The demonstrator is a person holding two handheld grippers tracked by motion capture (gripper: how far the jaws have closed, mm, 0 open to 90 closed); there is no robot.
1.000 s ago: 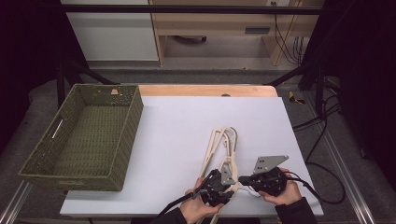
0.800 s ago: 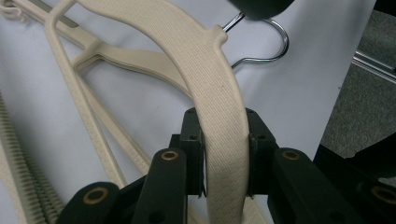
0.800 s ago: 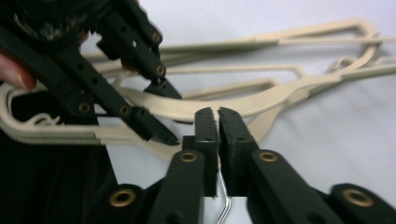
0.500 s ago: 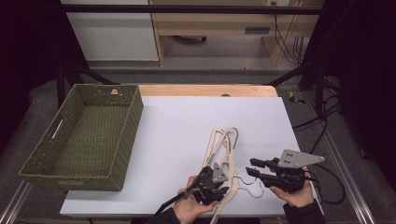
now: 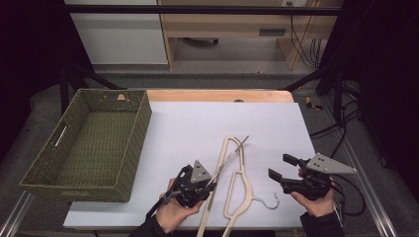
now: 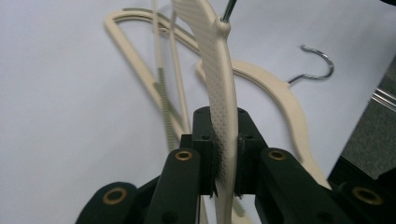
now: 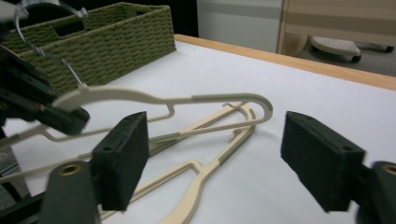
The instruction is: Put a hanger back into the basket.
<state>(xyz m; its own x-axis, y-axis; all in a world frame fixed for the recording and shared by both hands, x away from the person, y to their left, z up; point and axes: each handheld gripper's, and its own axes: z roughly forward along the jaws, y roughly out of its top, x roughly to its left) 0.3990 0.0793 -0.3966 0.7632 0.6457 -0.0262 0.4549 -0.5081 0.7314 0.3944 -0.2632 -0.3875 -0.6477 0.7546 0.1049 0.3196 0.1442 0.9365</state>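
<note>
Cream plastic hangers with metal hooks lie near the front of the white table point(image 5: 197, 123). My left gripper point(image 5: 200, 185) point(image 6: 226, 154) is shut on one hanger point(image 5: 217, 170) point(image 6: 217, 88), pinching its dotted shoulder just below the hook neck and holding it on edge above the others. In the right gripper view this raised hanger point(image 7: 163, 100) hangs from the left gripper point(image 7: 42, 105). A second hanger point(image 5: 240, 180) point(image 6: 275, 88) lies flat, hook toward the front edge. My right gripper point(image 5: 282, 168) point(image 7: 222, 158) stands open to their right, with nothing between its pads.
A green woven basket point(image 5: 133, 143) point(image 7: 107, 39) stands empty at the table's left side. A wooden strip point(image 5: 217, 95) runs along the far edge. Cables trail off the right side beyond the table.
My right gripper has pulled away from the hangers to the right, and its jaws are spread. The left gripper keeps its hold on the hanger and has shifted slightly left.
</note>
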